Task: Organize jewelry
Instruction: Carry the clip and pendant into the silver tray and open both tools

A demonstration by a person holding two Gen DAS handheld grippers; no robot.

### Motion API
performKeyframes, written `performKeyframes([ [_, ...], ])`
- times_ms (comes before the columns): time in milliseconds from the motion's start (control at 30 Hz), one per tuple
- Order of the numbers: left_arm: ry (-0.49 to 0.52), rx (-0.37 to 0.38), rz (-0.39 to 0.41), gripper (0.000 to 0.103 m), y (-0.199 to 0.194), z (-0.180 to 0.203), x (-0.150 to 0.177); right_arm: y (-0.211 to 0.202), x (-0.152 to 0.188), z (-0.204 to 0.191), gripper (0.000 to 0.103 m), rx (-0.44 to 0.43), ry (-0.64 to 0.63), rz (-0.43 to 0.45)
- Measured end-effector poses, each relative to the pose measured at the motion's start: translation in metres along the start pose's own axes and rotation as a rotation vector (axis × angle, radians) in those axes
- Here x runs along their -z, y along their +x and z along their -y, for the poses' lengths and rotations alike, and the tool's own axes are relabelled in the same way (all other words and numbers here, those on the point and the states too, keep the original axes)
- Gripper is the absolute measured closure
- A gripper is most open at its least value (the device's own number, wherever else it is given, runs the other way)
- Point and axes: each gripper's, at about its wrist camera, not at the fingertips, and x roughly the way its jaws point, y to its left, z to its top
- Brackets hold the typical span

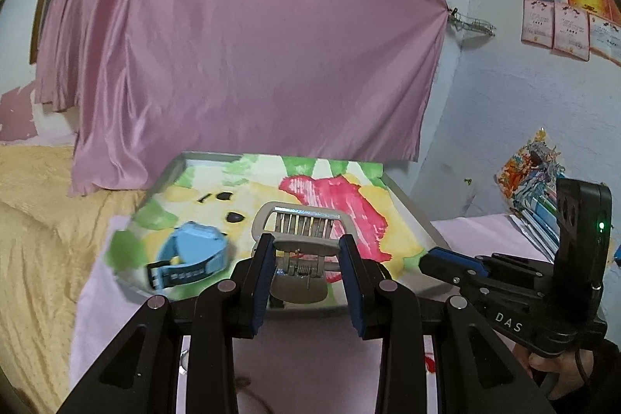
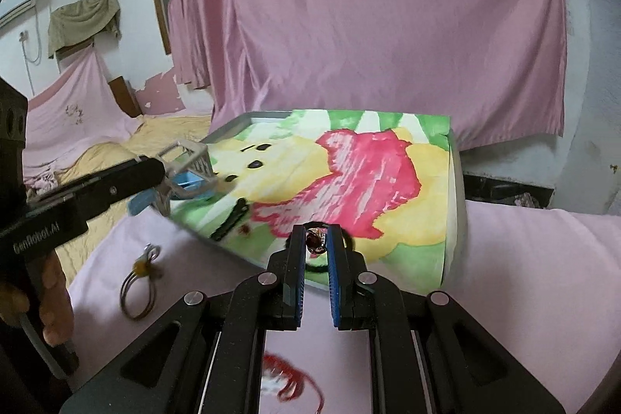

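Left wrist view: a grey hair claw clip [image 1: 300,251] is clamped by the left gripper [image 1: 306,258] over the near edge of the painted tray [image 1: 407,200], in which a blue watch [image 1: 190,255] lies.

Right wrist view: a small dark-red ornament [image 2: 314,241] is pinched by the right gripper [image 2: 315,243] above the tray's near edge; wire bangles [image 2: 137,288] lie on pink cloth [image 2: 504,258] left of the tray.

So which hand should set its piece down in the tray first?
Probably the left. The left gripper holds the grey hair claw already over the tray, near the blue watch. The right gripper, pinching a small dark ornament, is only at the tray's near edge.
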Motion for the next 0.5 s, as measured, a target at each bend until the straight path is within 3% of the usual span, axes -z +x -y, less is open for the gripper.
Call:
performKeyframes([
  [500, -0.046, 0.002, -0.152, 0.071, 0.066, -0.006, 0.001, 0.056, 0.006, 0.013, 0.093, 0.003, 0.043, -0.134],
])
